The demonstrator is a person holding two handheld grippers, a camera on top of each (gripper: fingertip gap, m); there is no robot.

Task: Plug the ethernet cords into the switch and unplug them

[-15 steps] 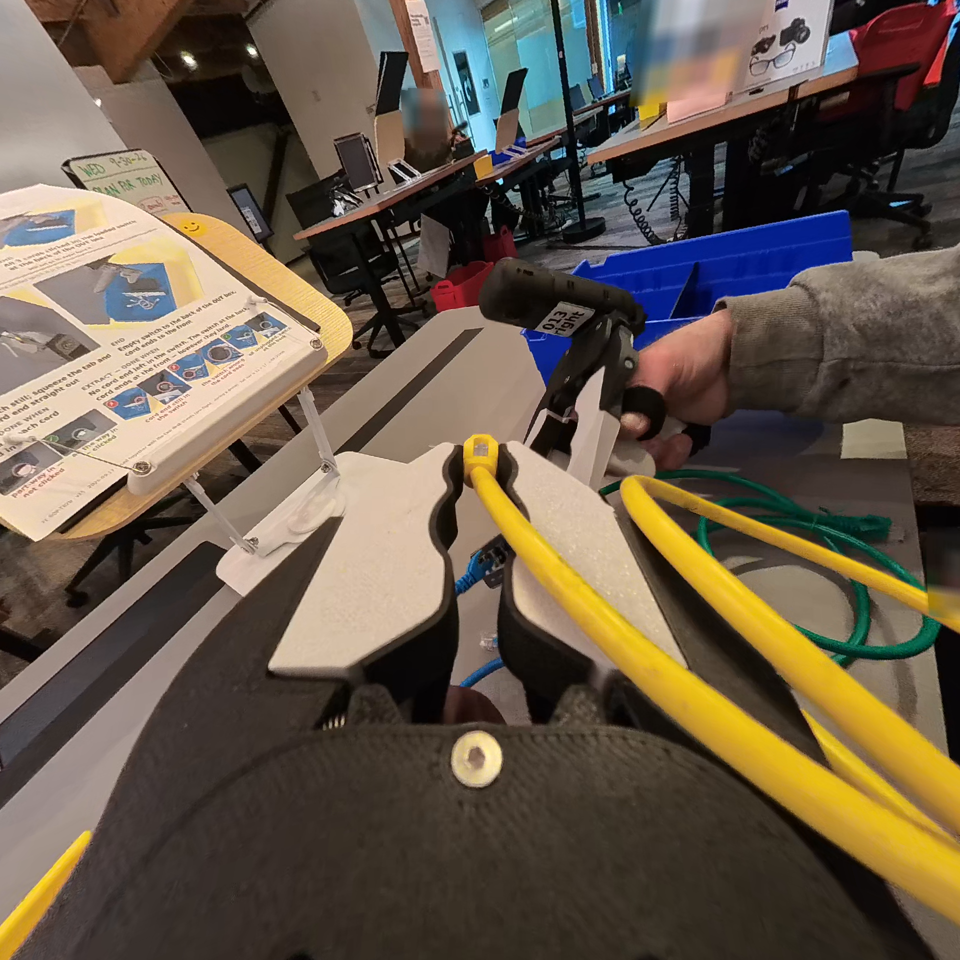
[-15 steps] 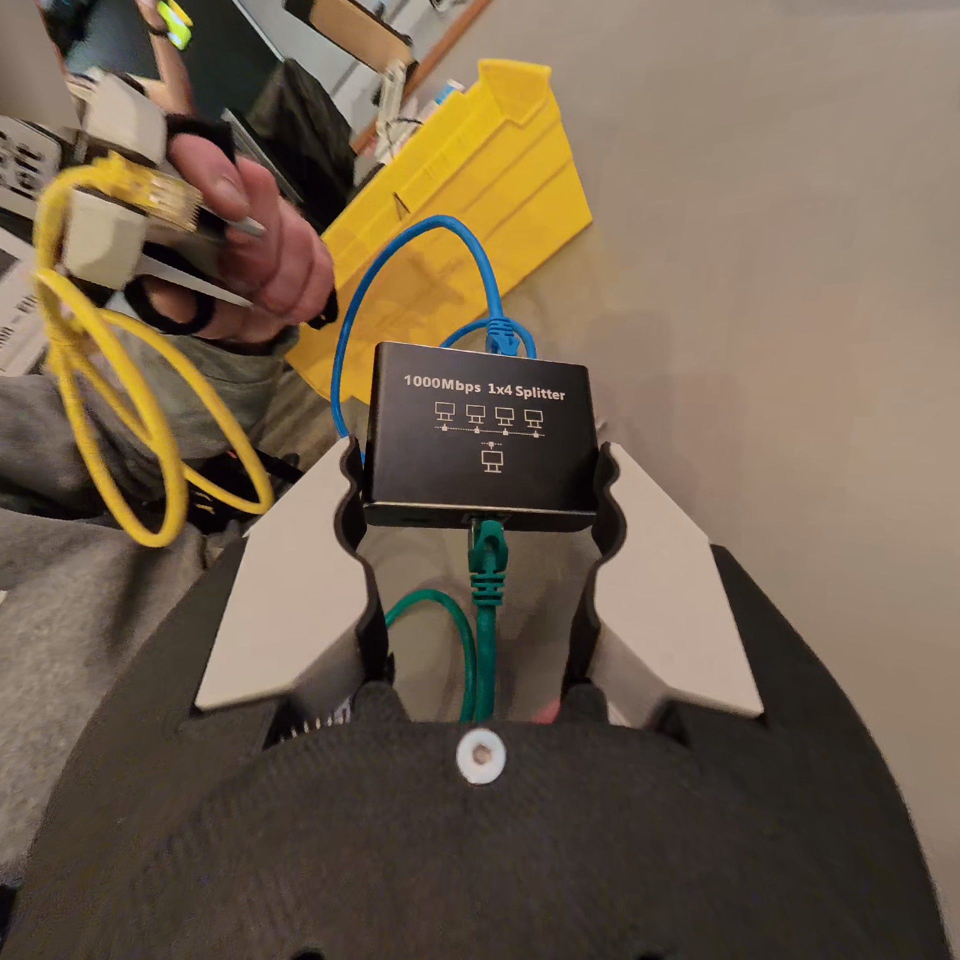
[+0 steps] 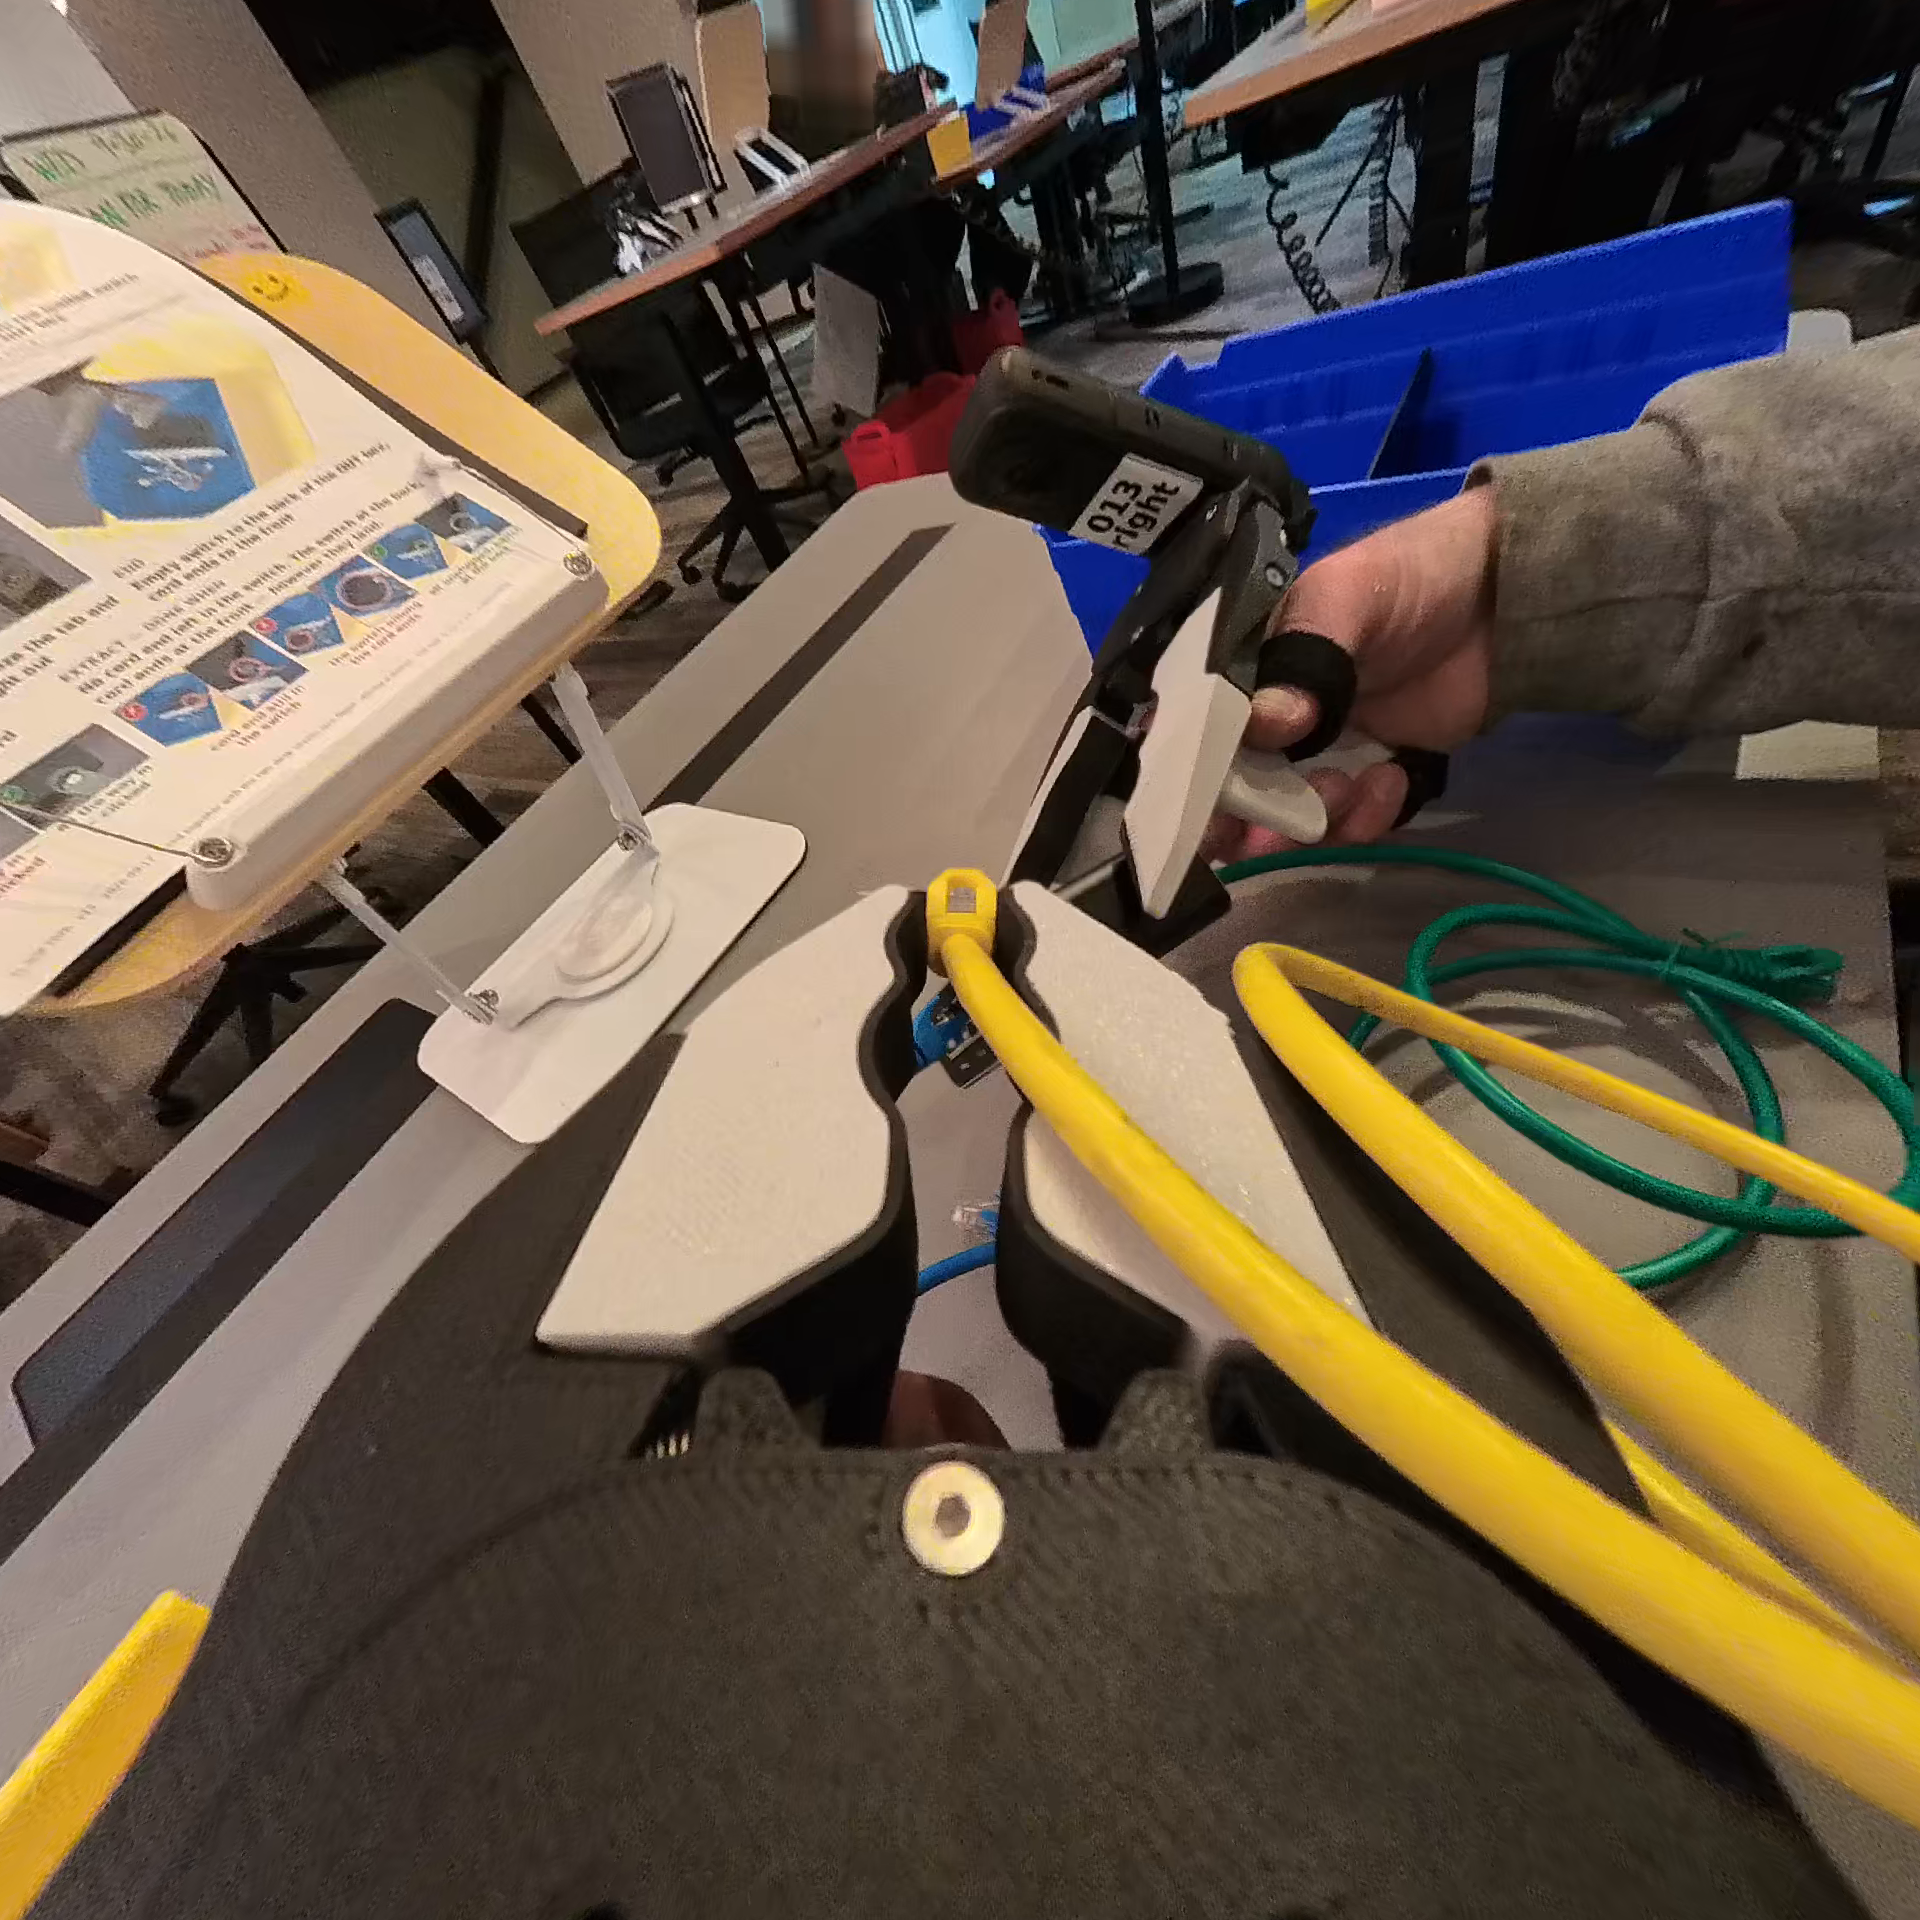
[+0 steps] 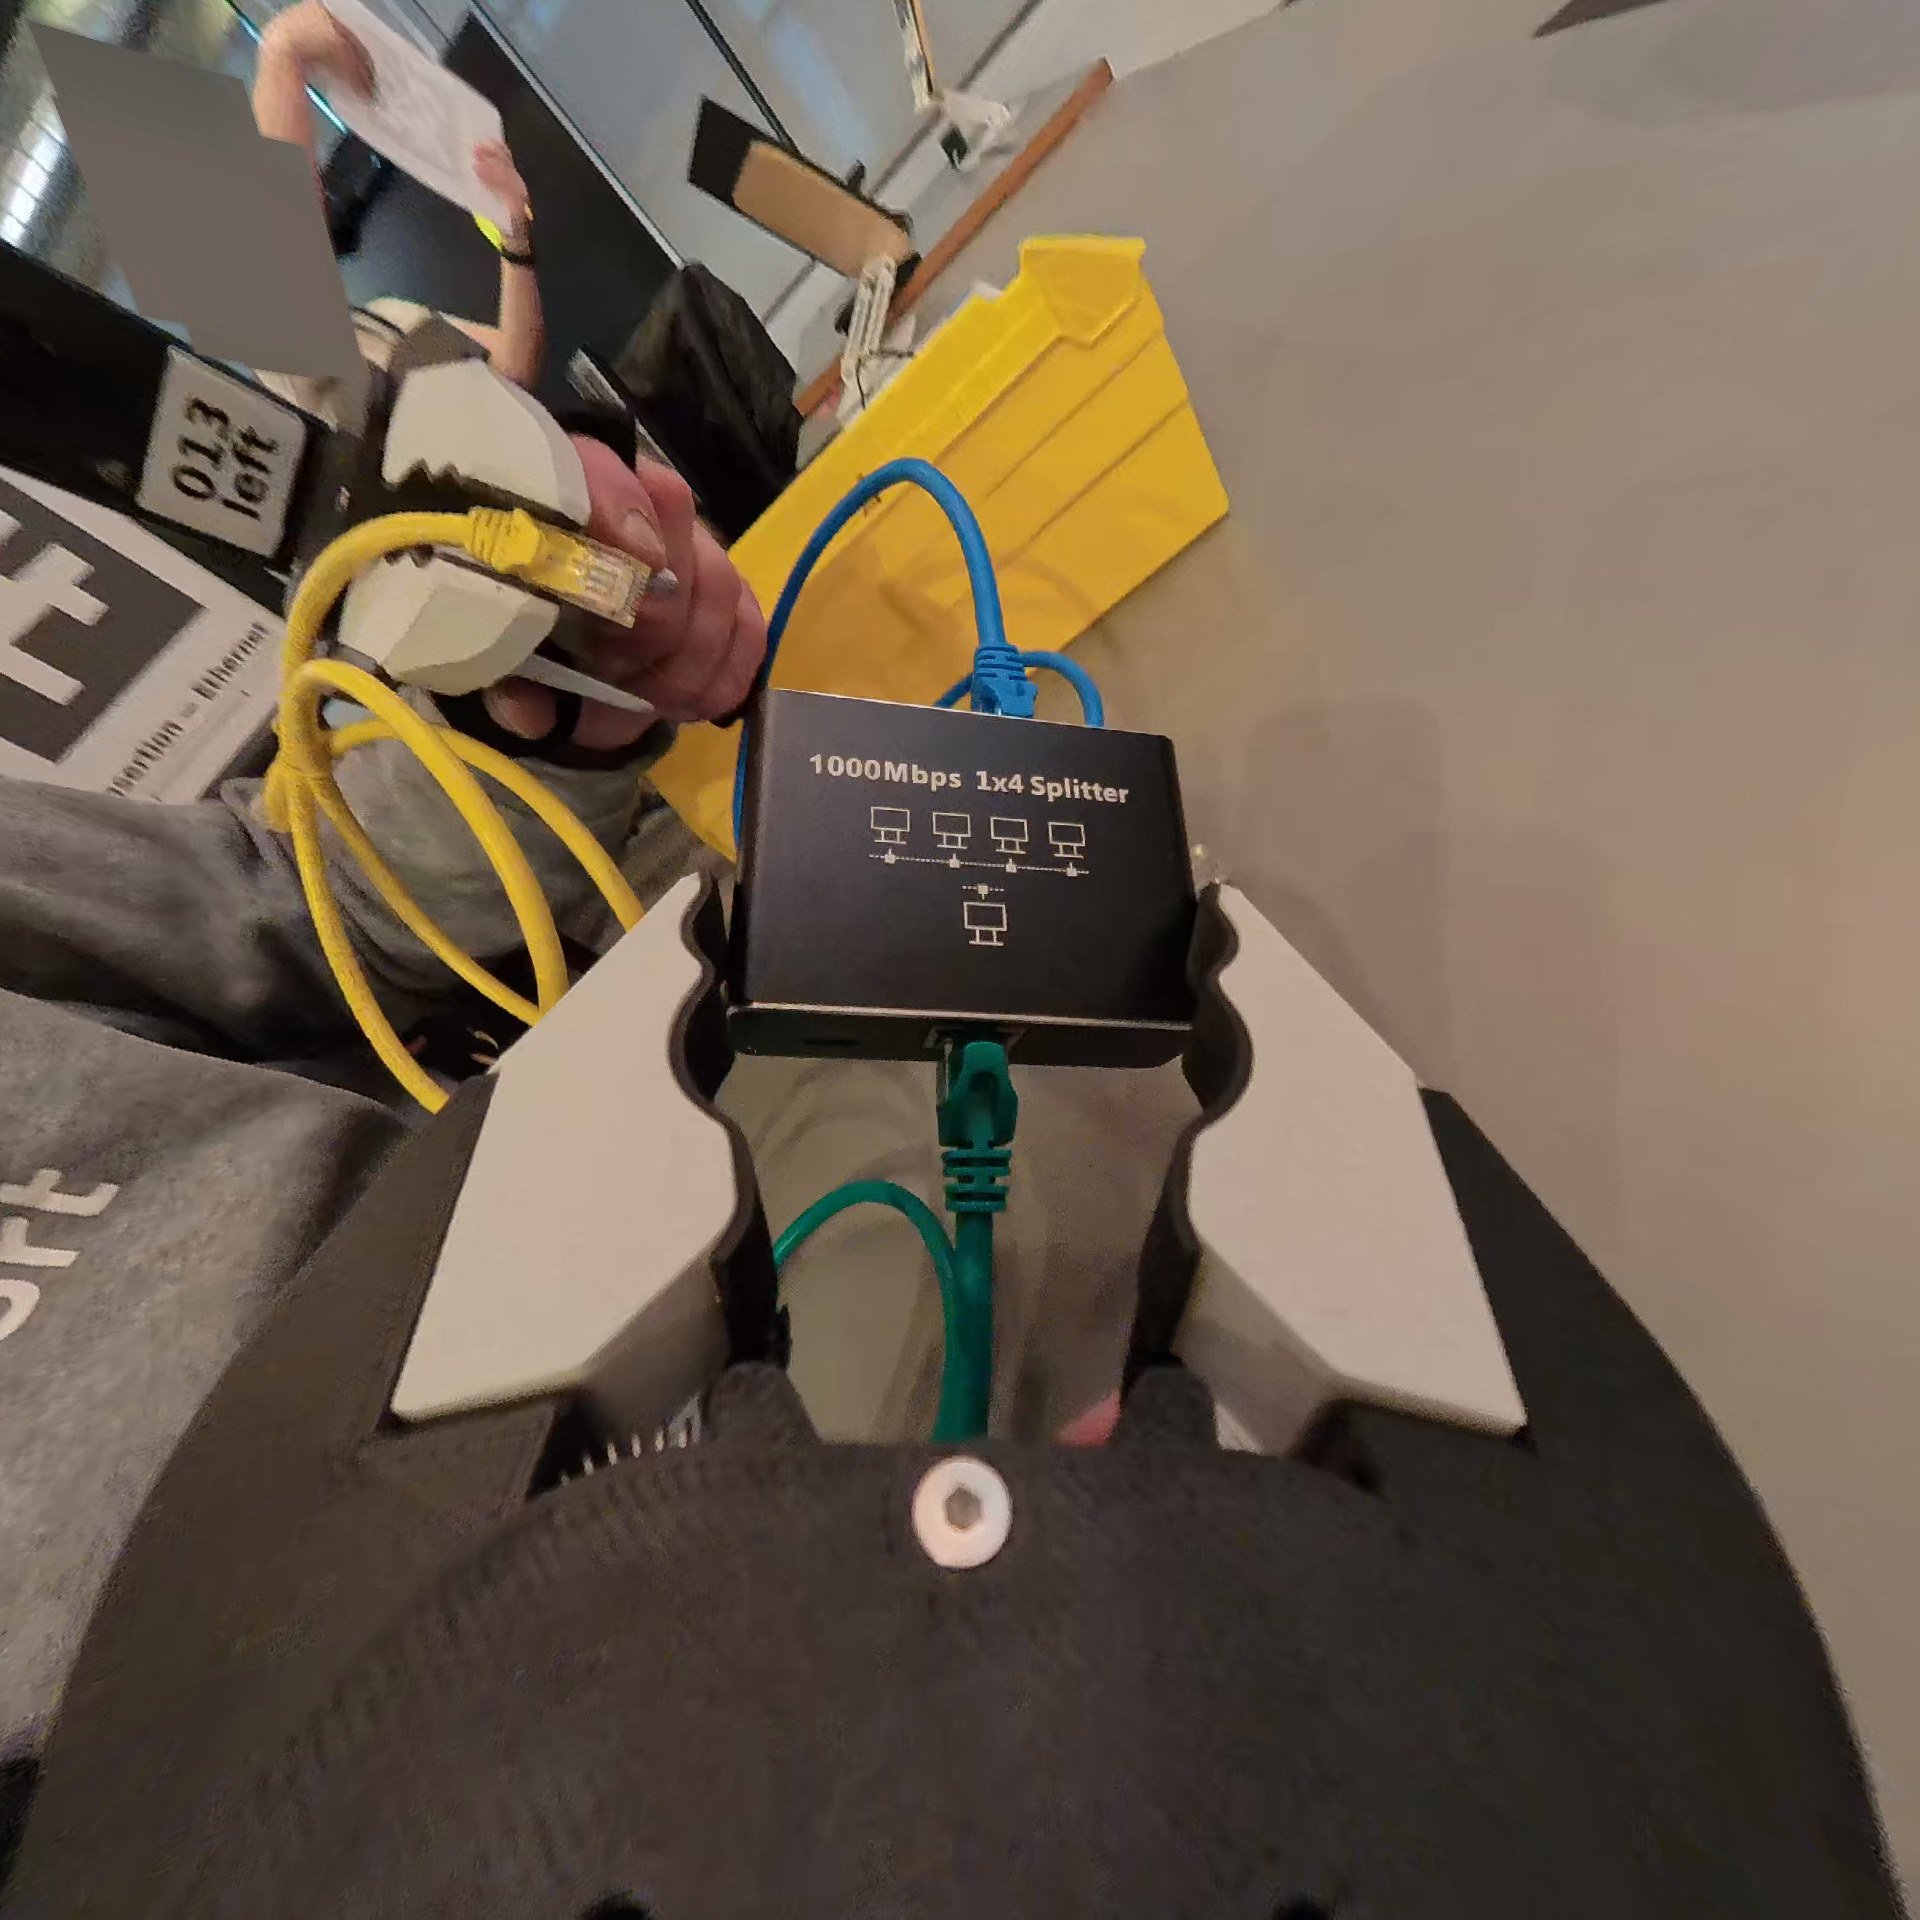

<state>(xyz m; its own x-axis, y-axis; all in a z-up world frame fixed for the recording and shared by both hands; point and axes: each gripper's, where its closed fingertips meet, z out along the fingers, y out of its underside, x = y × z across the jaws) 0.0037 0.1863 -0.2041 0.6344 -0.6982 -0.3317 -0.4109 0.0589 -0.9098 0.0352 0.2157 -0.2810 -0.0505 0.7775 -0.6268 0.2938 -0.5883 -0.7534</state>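
Note:
My left gripper [image 3: 961,912] is shut on the plug of a yellow ethernet cord [image 3: 1195,1174], whose cable loops off to the right. My right gripper [image 4: 958,906] is shut on the sides of the black switch [image 4: 961,862] and holds it. A green cord [image 4: 975,1127] is plugged into the switch's near side and a blue cord [image 4: 1000,673] into its far side. In the right wrist view the left gripper [image 4: 540,551] holds the yellow plug [image 4: 566,566] up and left of the switch, apart from it. The left wrist view shows the right gripper [image 3: 1143,821] just beyond the yellow plug.
A green cord coil [image 3: 1714,1049] lies on the grey table [image 3: 894,675]. A blue bin [image 3: 1507,343] stands behind it. An instruction board on a stand [image 3: 260,582] is at the left. A yellow bin [image 4: 1018,447] lies beyond the switch. A person stands in the background.
The left gripper with the yellow plug has moved closer to the switch, and the plug tip now points towards it. The right gripper still holds the switch.

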